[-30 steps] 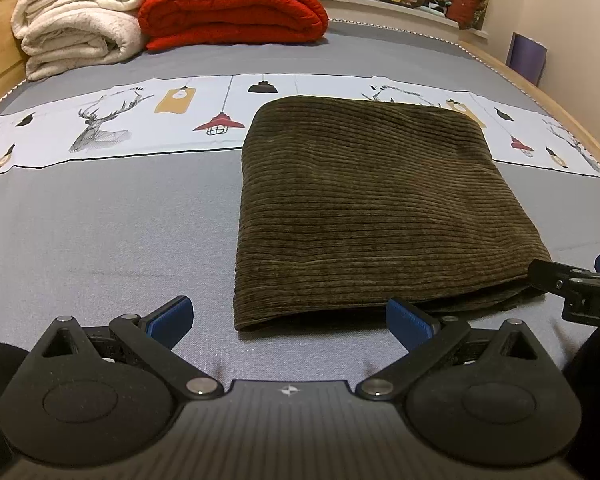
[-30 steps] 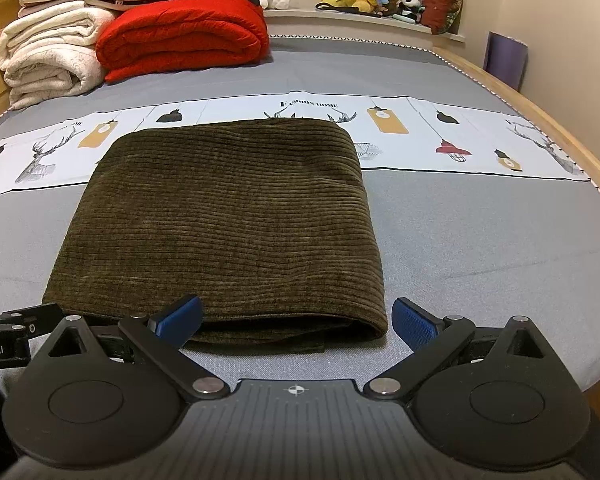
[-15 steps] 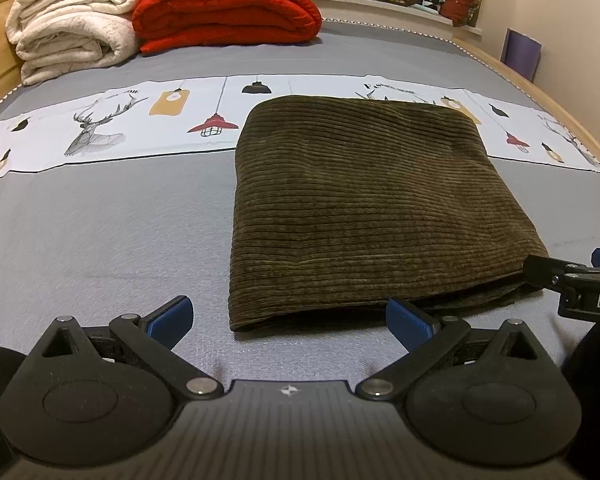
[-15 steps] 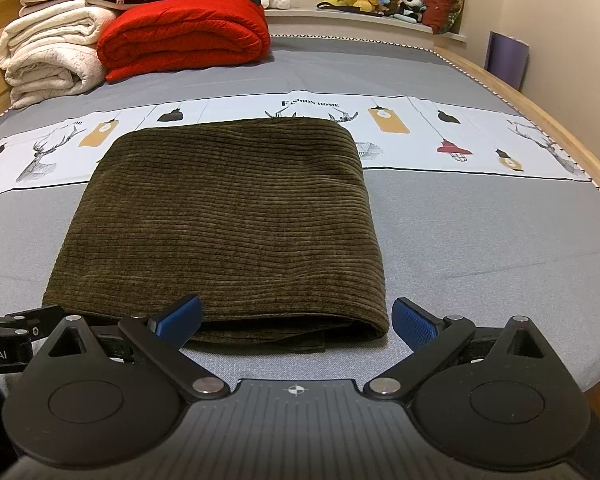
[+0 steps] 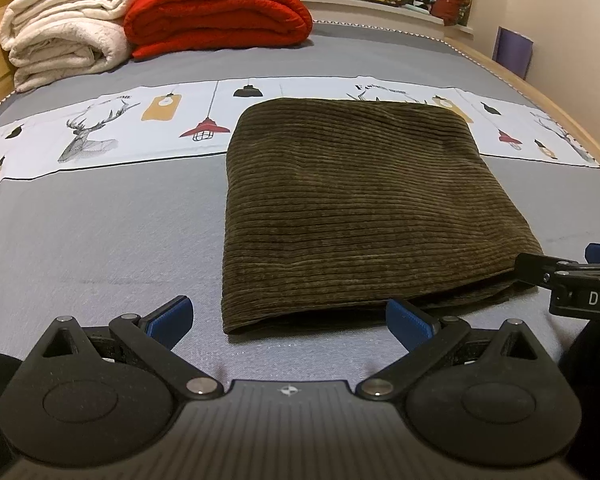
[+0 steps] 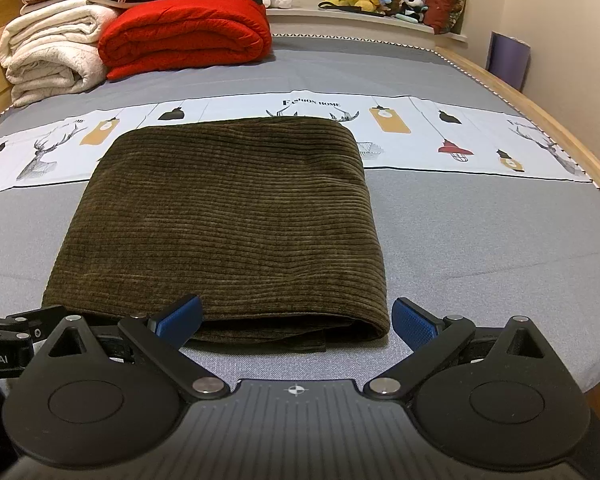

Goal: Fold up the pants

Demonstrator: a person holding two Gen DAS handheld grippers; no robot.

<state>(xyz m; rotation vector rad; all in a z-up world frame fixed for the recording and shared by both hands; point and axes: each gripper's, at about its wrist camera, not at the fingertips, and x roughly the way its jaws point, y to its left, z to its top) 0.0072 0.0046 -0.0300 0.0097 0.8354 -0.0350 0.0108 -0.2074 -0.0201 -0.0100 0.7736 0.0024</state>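
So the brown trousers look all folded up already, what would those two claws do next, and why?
Probably just draw both back and finish. The corduroy pants already lie as a compact stacked rectangle on the grey bed, layers showing at the near edge. The left gripper and right gripper are both open and hold nothing. At most, one might nudge the slightly uneven bottom layer straight.

Pants (image 6: pixel 228 216): dark olive-brown corduroy, fine horizontal ribs. Bed (image 6: pixel 480 240): plain grey sheet, with a white band (image 6: pixel 420 128) of deer heads, red and black lamps, and mustard tags. Red quilt (image 6: pixel 184 32) at 11 o'clock; cream blanket (image 6: pixel 48 52) beside it. Gripper bodies black, pads (image 6: pixel 414 322) blue.
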